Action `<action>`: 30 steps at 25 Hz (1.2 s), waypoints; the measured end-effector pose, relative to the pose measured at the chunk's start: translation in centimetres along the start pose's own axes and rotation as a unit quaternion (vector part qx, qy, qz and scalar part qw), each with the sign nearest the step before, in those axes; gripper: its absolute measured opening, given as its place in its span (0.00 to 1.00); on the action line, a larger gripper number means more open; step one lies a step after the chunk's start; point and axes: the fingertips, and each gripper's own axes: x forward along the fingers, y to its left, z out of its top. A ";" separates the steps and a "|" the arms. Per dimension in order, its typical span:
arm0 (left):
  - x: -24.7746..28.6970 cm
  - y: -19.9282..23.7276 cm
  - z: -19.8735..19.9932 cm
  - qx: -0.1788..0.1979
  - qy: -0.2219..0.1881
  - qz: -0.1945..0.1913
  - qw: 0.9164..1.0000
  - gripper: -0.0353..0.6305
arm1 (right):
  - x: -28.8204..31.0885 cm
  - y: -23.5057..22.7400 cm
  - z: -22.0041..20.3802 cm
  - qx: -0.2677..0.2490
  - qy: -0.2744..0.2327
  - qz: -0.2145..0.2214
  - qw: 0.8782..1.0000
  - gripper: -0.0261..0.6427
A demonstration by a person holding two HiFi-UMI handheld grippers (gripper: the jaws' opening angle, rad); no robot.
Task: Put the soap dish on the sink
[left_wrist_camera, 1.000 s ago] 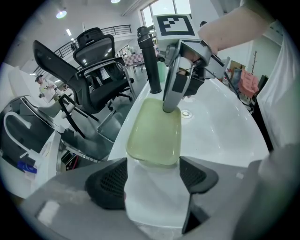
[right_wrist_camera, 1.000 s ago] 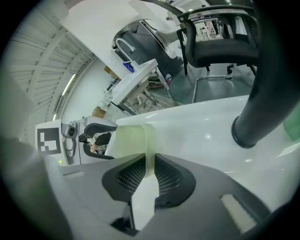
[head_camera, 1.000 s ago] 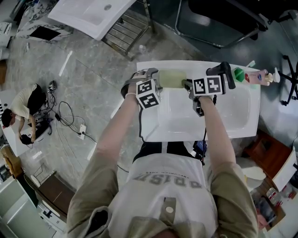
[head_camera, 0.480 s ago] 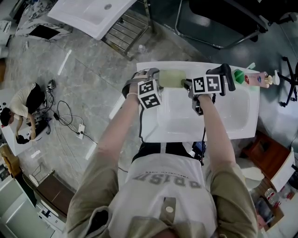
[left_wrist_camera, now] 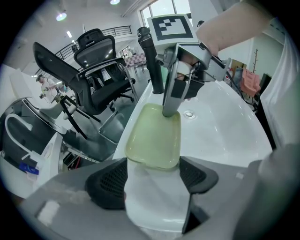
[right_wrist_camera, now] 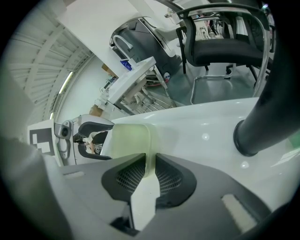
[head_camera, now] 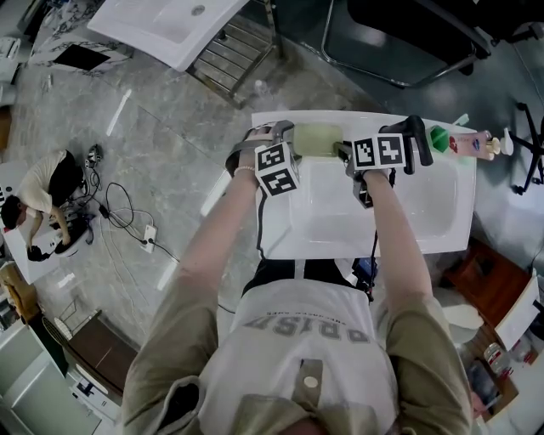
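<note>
Floor (head_camera: pixel 170 153): grey marble-look tile, glossy. A spare white basin (head_camera: pixel 161 25) sits on a metal rack (head_camera: pixel 225 64) at the top of the head view. Black office chair (left_wrist_camera: pixel 101 61) w/ chrome tube base stands further back. Cables (head_camera: pixel 119 212) and a power strip (head_camera: pixel 150 238) trail over the floor nr a crouching person (head_camera: pixel 42 191). Dark cabinet (head_camera: pixel 98 353) sits low on that side, reddish-brown box (head_camera: pixel 489 285) on the opposite side. Ceiling spots (left_wrist_camera: pixel 61 16) are lit; bright window (left_wrist_camera: pixel 161 7) beyond, w/ a railing (left_wrist_camera: pixel 115 30) below it.
</note>
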 end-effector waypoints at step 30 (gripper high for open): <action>-0.1 0.9 0.7 0.029 0.001 0.027 0.999 0.60 | 0.2 0.2 0.4 -0.002 0.024 -0.017 1.000 0.15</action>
